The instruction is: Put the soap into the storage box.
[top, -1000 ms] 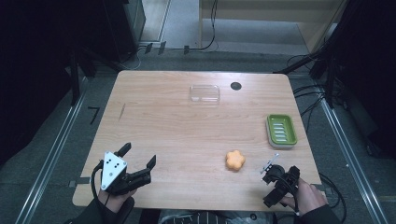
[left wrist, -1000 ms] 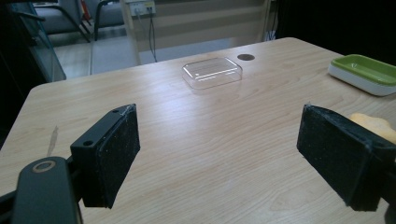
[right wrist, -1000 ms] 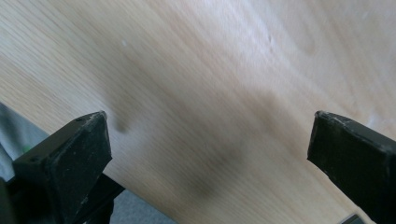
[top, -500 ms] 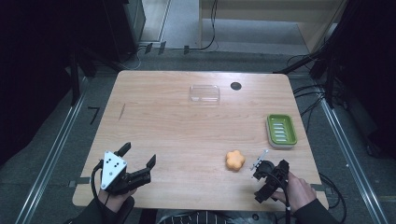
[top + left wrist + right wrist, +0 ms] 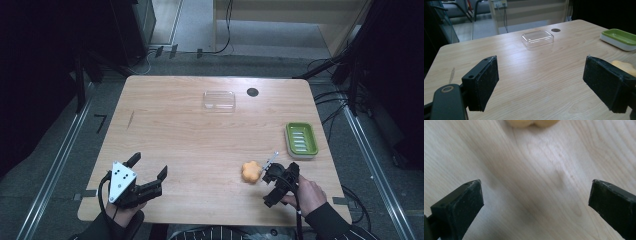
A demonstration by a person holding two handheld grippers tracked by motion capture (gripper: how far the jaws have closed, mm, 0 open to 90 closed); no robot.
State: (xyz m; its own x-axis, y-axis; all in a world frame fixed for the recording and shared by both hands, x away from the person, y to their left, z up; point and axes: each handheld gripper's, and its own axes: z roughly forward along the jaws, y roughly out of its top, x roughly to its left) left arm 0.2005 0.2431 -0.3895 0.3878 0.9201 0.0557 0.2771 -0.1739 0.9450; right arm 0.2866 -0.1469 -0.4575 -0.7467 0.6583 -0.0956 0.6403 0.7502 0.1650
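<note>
Cropping orange piece [image 5: 533, 122] at frame top

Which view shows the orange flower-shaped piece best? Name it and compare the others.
The high view: the orange flower-shaped piece shows whole, on the table just ahead of the right gripper. The right gripper view catches its lower edge at the top; the left gripper view shows a part behind one jaw.
</note>
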